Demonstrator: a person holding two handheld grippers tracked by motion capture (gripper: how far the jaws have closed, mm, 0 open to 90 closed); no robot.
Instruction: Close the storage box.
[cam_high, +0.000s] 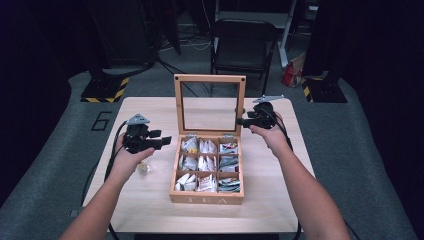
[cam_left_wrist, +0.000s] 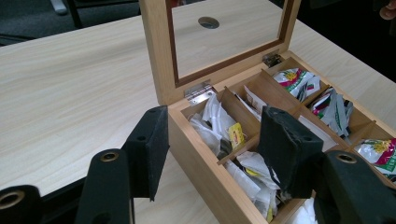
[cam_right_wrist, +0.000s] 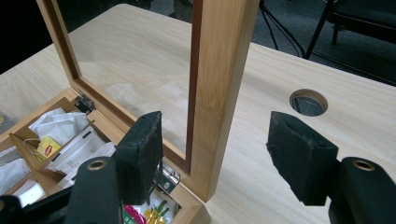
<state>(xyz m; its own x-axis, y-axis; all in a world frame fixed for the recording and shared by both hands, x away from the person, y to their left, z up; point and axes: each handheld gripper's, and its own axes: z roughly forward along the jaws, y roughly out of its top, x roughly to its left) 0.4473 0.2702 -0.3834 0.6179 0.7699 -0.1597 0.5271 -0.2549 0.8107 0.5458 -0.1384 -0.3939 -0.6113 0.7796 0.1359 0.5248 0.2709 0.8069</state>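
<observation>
The tea box (cam_high: 206, 192) sits mid-table (cam_high: 150, 210), lid (cam_high: 209, 80) upright, tea bags (cam_high: 199, 165) in its compartments; the left gripper (cam_high: 165, 141) hovers at its left rim, jaws apart and empty; the right gripper (cam_high: 240, 121) straddles the lid's right edge, jaws apart, pads clear of the wood.

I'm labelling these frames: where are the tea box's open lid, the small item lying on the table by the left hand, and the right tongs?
lid (cam_high: 210, 78): high view, top rail of its wooden frame.
small item (cam_high: 144, 169): high view, its middle.
right tongs (cam_right_wrist: 215, 154): right gripper view, midway between its black tips.
</observation>
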